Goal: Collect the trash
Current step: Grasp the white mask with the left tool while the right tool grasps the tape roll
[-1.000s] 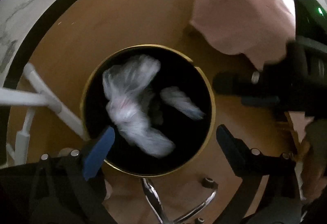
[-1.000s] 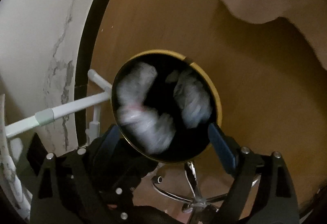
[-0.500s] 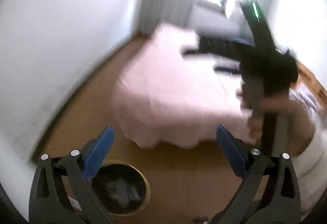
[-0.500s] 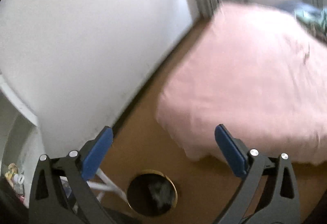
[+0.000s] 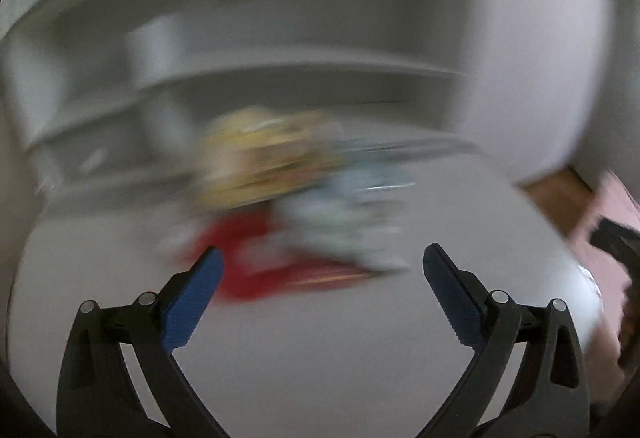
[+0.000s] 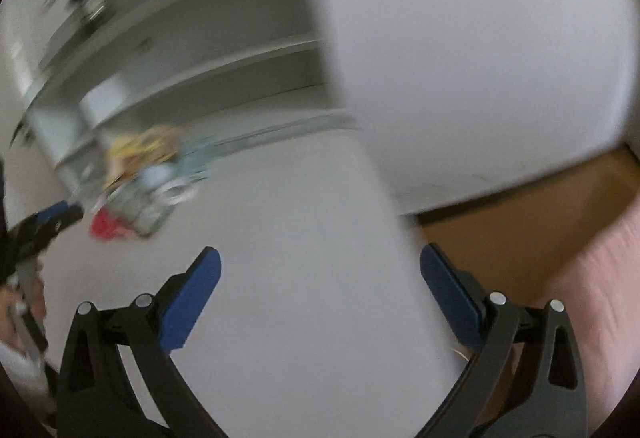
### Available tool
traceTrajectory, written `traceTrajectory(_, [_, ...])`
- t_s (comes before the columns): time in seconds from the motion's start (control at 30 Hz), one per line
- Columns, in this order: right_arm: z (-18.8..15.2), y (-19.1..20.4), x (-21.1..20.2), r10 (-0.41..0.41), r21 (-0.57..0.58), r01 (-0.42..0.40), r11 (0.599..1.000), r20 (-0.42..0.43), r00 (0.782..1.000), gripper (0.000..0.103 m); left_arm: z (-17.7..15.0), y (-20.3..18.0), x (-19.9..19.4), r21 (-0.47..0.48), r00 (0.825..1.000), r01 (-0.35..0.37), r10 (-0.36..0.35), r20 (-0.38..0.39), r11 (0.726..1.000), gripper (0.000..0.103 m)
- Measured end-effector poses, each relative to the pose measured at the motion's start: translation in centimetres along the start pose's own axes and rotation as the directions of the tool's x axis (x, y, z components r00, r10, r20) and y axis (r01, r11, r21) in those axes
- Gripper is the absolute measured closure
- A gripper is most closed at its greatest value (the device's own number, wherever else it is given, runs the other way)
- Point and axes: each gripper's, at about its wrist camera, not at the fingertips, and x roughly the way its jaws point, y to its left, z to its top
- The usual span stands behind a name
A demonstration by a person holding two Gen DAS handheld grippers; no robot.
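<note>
Both of our grippers hang above a white counter (image 5: 320, 378), the left gripper (image 5: 322, 278) and right gripper (image 6: 320, 278) each with jaws spread wide and nothing between them. Ahead of the left one lies a blurred heap of trash (image 5: 280, 206), red, yellow and pale wrappers, resting on the counter just below white shelves (image 5: 280, 86). Nothing stands between us and it. Wooden floor (image 6: 520, 230) and a pink bed (image 6: 600, 298) lie to our right.

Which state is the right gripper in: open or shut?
Open: the right gripper has its blue pads far apart, only the white tabletop between them.
</note>
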Motion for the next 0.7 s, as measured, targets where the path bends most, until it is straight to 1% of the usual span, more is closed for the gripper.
traceTrajectory(0.03, [0.8,2.4,1.4,0.042,-0.041,-0.042,0.998,-0.012,0.999,0.006,0.0,2.2,0.1,-0.042,1.0,-0.016,0.015,-0.014,0.999,0.006])
traceTrajectory(0.07, [1.3,3.9,2.0,0.064,-0.062,-0.065,0.996,-0.019,0.998,0.006,-0.1,4.8,0.3,-0.096,0.999,-0.037,0.034,-0.032,0.995,0.006])
traceTrajectory(0.1, [1.9,5.7,2.9,0.085,-0.082,-0.087,0.993,-0.026,0.996,0.006,-0.2,6.8,0.5,-0.129,0.998,-0.055,0.05,-0.045,0.99,0.006])
traceTrajectory(0.13, [2.5,7.0,3.9,0.102,-0.1,-0.105,0.989,-0.034,0.994,0.006,-0.5,8.2,0.5,-0.141,0.996,-0.073,0.066,-0.053,0.987,0.006])
traceTrajectory(0.17, [3.3,9.2,4.9,0.116,-0.118,-0.121,0.986,-0.043,0.992,0.006,-0.6,9.1,0.5,-0.141,0.995,-0.085,0.078,-0.058,0.986,0.006])
traceTrajectory(0.23, [4.3,11.3,6.7,0.143,-0.138,-0.15,0.979,-0.06,0.988,0.006,0.1,10.5,1.6,-0.12,0.993,-0.101,0.092,-0.078,0.988,0.006])
traceTrajectory(0.3, [4.6,13.6,8.5,0.151,-0.148,-0.16,0.976,-0.072,0.986,0.006,0.6,11.5,2.1,-0.094,0.991,-0.097,0.088,-0.096,0.991,0.006])
traceTrajectory(0.37, [5.1,14.8,10.5,0.133,-0.148,-0.147,0.978,-0.099,0.986,0.006,1.2,11.6,3.3,-0.058,0.99,-0.099,0.092,-0.112,0.993,0.006])
traceTrajectory(0.43, [5.5,15.6,12.2,0.126,-0.135,-0.143,0.98,-0.127,0.984,0.006,1.6,12.0,4.9,-0.053,0.988,-0.085,0.078,-0.13,0.995,0.006])
traceTrajectory(0.53, [5.7,16.6,14.7,0.081,-0.141,-0.104,0.985,-0.157,0.984,0.009,2.4,12.2,7.1,-0.049,0.986,-0.075,0.066,-0.156,0.996,0.007])
traceTrajectory(0.63, [5.6,16.9,16.3,0.046,-0.134,-0.07,0.989,-0.172,0.984,0.009,2.9,12.4,8.5,-0.041,0.982,-0.079,0.07,-0.176,0.996,0.007])
traceTrajectory(0.7, [5.8,17.0,17.2,0.011,-0.14,-0.036,0.99,-0.177,0.984,0.009,2.9,12.6,9.1,-0.042,0.981,-0.064,0.055,-0.187,0.997,0.007])
